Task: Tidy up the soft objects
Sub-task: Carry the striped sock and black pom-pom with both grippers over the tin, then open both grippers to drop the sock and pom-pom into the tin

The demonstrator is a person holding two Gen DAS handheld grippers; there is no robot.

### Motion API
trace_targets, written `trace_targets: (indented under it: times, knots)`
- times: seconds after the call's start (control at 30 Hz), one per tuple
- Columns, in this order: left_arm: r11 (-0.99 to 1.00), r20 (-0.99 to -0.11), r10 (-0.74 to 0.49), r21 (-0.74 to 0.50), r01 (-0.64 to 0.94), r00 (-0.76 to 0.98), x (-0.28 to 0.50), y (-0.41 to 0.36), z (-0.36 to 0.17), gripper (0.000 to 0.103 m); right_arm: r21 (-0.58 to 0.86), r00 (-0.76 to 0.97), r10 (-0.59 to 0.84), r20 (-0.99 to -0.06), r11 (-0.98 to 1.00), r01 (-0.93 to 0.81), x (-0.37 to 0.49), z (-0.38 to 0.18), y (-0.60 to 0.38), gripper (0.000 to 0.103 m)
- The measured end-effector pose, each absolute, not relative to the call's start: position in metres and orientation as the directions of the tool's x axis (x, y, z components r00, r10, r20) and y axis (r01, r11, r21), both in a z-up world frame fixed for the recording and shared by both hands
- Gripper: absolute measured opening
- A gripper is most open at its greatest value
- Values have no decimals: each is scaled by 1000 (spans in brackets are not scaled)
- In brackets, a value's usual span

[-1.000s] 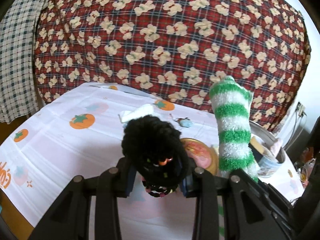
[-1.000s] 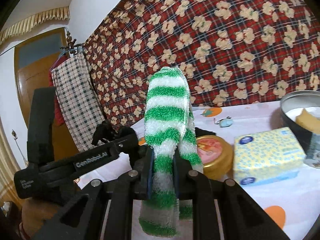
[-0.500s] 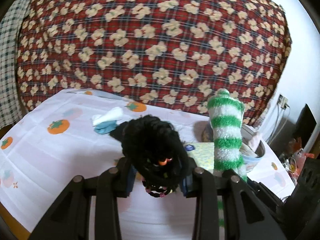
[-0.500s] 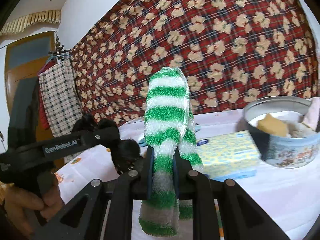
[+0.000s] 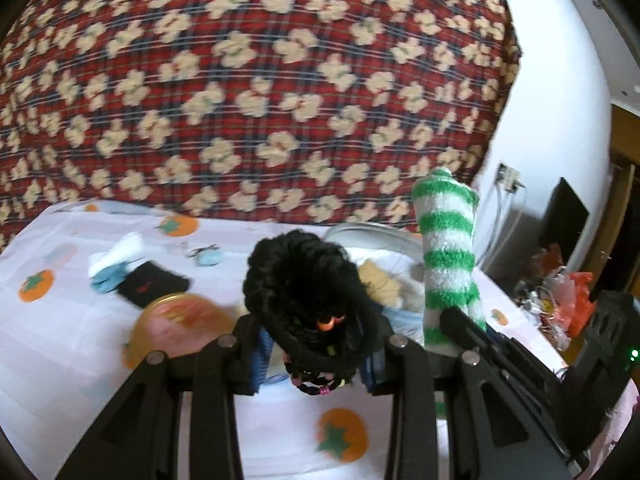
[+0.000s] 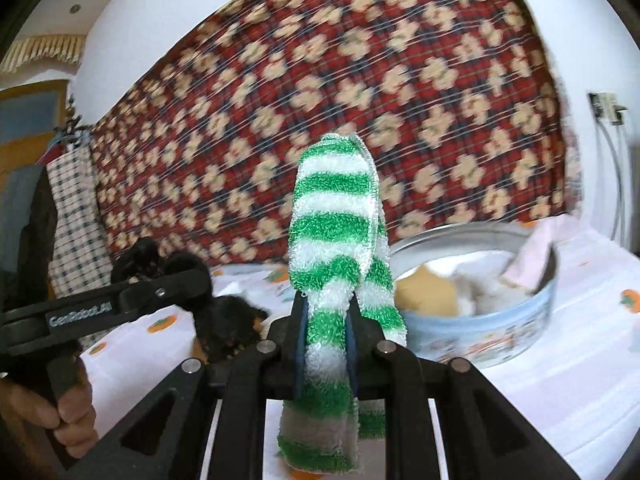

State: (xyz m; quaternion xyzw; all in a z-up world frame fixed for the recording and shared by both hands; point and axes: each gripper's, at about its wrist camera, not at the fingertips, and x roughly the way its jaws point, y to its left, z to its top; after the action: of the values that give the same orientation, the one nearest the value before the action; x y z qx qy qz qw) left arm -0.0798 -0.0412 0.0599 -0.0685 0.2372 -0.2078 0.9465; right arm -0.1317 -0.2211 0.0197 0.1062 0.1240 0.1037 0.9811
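My left gripper (image 5: 316, 340) is shut on a black fuzzy hair scrunchie (image 5: 308, 284) with small beads, held above the table. My right gripper (image 6: 324, 340) is shut on a green-and-white striped fluffy sock (image 6: 336, 240) that stands up between the pads and hangs below them. The sock also shows in the left wrist view (image 5: 448, 256), to the right of the scrunchie. A round tin bowl (image 6: 520, 332) holding tan, white and pink soft items sits on the table ahead and to the right of the sock; it also shows in the left wrist view (image 5: 360, 234).
A round gold-rimmed lid (image 5: 180, 320), a black cloth (image 5: 154, 284), a white-and-blue cloth (image 5: 116, 260) and a small blue clip (image 5: 208, 256) lie on the persimmon-print tablecloth (image 5: 60, 340). A red floral plaid blanket (image 5: 260, 80) hangs behind. Clutter (image 5: 560, 292) lies beyond the table's right edge.
Both grippers have swung right with their loads still held. The tin bowl has come closer and more central; the yellow tissue box has left the right wrist view.
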Motion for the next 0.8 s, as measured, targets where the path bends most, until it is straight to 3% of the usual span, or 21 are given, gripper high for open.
trace_targets:
  times: [0.53, 0.8]
  knots:
    - [847, -422, -532, -260, 464, 735, -20, -132, 67, 34, 124, 985, -14, -170, 992, 36, -84, 49, -324, 18]
    - [843, -473, -536, -246, 479, 699, 26, -189, 51, 34, 83, 964, -76, -254, 992, 100, -23, 33, -355, 18]
